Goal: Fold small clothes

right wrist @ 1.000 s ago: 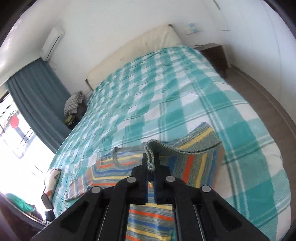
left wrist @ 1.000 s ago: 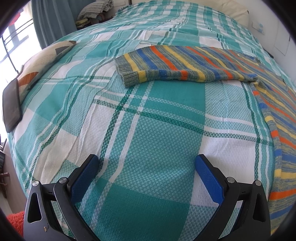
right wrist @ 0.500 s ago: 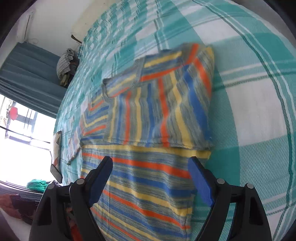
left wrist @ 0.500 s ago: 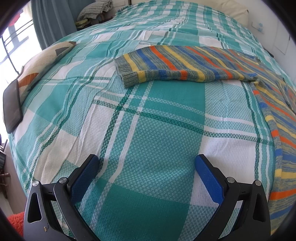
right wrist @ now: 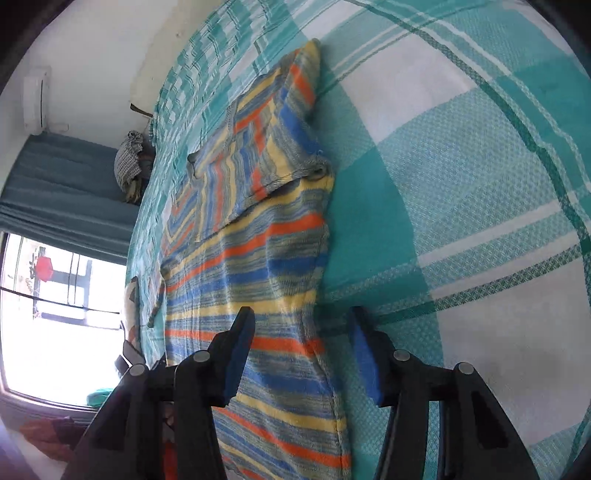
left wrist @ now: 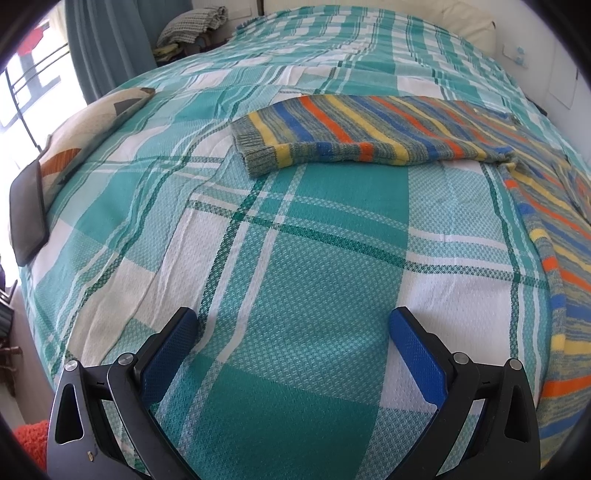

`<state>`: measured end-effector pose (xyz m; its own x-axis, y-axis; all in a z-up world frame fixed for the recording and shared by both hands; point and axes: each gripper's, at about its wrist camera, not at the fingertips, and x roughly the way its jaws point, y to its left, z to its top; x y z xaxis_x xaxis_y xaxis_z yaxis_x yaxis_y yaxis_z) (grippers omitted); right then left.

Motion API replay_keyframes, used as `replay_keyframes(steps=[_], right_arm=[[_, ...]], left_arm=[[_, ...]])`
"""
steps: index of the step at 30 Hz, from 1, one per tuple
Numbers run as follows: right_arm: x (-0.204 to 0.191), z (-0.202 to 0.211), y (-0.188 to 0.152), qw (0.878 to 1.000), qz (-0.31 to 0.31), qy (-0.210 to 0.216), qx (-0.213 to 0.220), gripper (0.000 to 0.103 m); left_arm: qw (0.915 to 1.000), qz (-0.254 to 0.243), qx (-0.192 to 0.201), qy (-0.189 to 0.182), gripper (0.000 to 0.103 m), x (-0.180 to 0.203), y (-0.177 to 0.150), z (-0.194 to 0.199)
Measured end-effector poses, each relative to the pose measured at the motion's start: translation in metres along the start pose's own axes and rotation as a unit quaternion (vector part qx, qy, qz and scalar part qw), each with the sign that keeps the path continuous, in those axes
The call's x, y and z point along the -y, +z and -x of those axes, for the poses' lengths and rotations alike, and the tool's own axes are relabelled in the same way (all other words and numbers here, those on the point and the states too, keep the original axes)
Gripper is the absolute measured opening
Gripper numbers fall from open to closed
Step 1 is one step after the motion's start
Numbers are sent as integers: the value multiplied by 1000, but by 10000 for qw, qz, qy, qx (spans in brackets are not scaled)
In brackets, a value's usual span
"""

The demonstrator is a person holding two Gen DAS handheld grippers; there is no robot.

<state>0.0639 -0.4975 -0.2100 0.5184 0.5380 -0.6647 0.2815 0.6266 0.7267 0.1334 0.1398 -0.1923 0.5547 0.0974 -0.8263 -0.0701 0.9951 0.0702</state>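
A striped knit sweater (right wrist: 258, 266) in blue, orange, yellow and grey lies flat on the bed. One sleeve (right wrist: 273, 122) is folded across its body. In the left wrist view the other sleeve (left wrist: 354, 129) stretches out to the left, with the sweater body (left wrist: 557, 236) at the right edge. My left gripper (left wrist: 295, 332) is open and empty over bare bedspread, short of the sleeve. My right gripper (right wrist: 301, 332) is open and empty, its jaws standing over the sweater's lower right side edge.
A teal and white plaid bedspread (left wrist: 303, 236) covers the bed. A patterned cushion (left wrist: 85, 125) and a dark flat device (left wrist: 27, 210) lie at its left edge. Folded cloth (left wrist: 192, 22) sits beyond the bed by the curtain. The window (right wrist: 55, 314) is at left.
My right gripper let go of the sleeve cuff, leaving the sleeve folded over the body, opened, and moved down to the sweater's lower right edge. The left gripper stayed put.
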Motion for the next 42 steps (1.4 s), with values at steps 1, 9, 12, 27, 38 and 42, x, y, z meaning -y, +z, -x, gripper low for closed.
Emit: replay_keyframes(steps=[1,9,12,27,38,42], right_arm=[[8,-3,3,9995,-253,208,43,47],[-21,-9,-4,9849,806,-1501,314,3],[-39,-17,-8,9700,1412,-1960,267,10],[-75,39,-135,9441,2269,-2390,81,49],[-85,56,-187,9219,2107,-3081,1039,52],[-99,78,-186,8874,2421,-3416,1930,62]], left_arm=[[10000,-10,6,-7,103,0,0,0],[10000,-19,-8,18,103,1,0,0],[10000,-21,-7,16,103,2,1,0],[10000,-18,-12,5,103,2,2,-1],[10000,-13,3,-1,103,0,1,0],[10000,-11,-40,-6,103,0,1,0]])
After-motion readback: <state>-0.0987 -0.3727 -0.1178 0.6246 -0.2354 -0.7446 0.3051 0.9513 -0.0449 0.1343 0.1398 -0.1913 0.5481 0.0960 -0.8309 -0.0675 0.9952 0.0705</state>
